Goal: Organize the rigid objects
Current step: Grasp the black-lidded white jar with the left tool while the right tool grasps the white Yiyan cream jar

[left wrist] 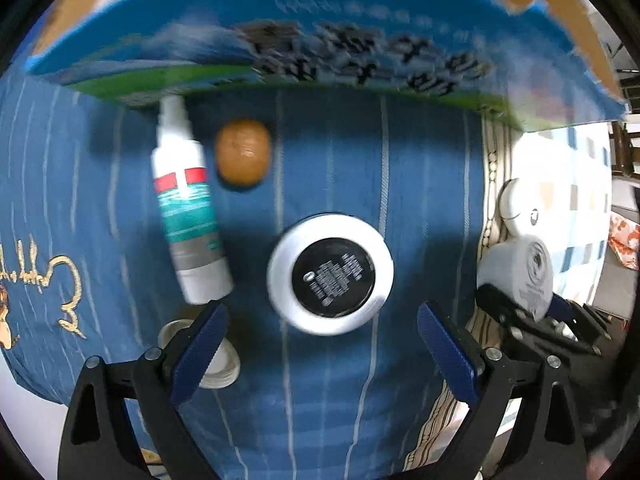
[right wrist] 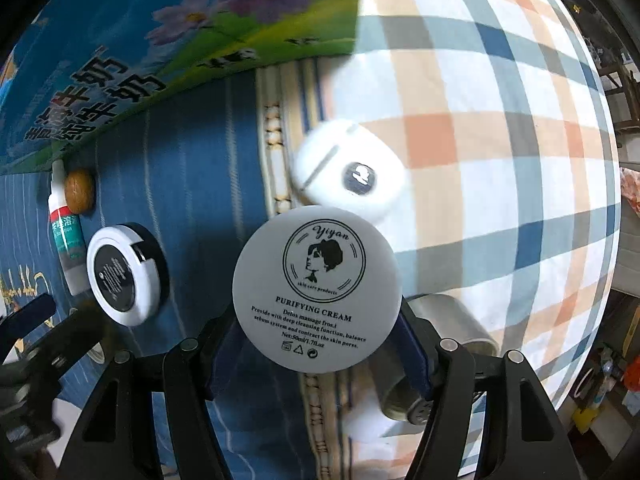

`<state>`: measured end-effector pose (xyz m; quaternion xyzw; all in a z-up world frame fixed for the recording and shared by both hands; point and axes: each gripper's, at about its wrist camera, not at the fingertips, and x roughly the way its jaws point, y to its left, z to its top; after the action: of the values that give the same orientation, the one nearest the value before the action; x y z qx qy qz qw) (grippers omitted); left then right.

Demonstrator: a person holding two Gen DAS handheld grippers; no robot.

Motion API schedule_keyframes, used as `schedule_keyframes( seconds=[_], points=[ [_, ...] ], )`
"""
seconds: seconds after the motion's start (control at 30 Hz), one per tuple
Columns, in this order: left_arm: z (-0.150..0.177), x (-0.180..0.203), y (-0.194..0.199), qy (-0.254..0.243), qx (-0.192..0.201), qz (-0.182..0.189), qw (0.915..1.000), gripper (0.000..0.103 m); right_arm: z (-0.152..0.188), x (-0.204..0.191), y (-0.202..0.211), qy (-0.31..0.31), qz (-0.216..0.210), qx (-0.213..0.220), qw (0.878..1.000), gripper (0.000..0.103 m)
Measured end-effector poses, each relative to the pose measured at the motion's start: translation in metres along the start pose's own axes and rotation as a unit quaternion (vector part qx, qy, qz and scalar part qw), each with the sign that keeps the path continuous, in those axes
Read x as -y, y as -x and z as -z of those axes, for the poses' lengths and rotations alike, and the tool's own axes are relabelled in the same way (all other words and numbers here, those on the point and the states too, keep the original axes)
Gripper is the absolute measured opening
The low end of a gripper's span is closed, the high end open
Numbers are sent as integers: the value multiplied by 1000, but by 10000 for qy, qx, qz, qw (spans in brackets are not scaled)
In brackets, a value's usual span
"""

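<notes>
**Cream jar clamped in right tongs; left tongs wide over compact**

Purifying cream jar (right wrist: 316, 292): round, white, its printed face toward the right wrist camera. It sits between the blue pads of the right gripper (right wrist: 320, 344), which press on its lower sides. Held above the bedding, at the seam between blue cloth (right wrist: 192, 184) and checked sheet (right wrist: 500, 160).

Just beyond the jar: white earbud-style case (right wrist: 348, 168) on the checked sheet, blurred. Below and to the right of the jar, a silver cylinder (right wrist: 436, 360) lies on its side.

Left gripper (left wrist: 322, 344): jaws stand wide, nothing between the pads. Directly ahead of it, a round compact (left wrist: 330, 274), white rim and black label, lies flat on the blue cloth, clear of both pads.

Left of the compact: white spray bottle (left wrist: 186, 208) with red and teal label, lying down, its nozzle toward the carton. Beside its upper half, a brown walnut-like object (left wrist: 243, 154), apart from the bottle. A small white lid (left wrist: 218, 364) lies partly hidden behind the left pad.

Blue milk carton (left wrist: 320, 40) with a green band runs along the far edge of the cloth.
</notes>
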<state>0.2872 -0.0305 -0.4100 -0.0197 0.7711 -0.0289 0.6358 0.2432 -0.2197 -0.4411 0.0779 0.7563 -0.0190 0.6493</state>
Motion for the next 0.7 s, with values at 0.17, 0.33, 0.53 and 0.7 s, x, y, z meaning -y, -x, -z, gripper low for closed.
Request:
schedule_keyframes(
  seconds=[0.17, 0.33, 0.53, 0.7],
  points=[
    [-14, 11, -29, -9, -255, -422, 9988, 86, 0, 8, -7, 128, -92, -133, 9998, 70],
    [-12, 22, -39, -116, -155, -604, 9980, 73, 6, 8, -22, 288, -48, -190, 9994, 70],
    [21, 11, -37, -23, -219, -477, 9986, 74, -11, -1, -27, 470, -170, -302, 9983, 70],
    [12, 4, -41, 351, -310, -249, 9986, 80, -12, -8, -35, 436, -80, -276, 9986, 72]
  ],
)
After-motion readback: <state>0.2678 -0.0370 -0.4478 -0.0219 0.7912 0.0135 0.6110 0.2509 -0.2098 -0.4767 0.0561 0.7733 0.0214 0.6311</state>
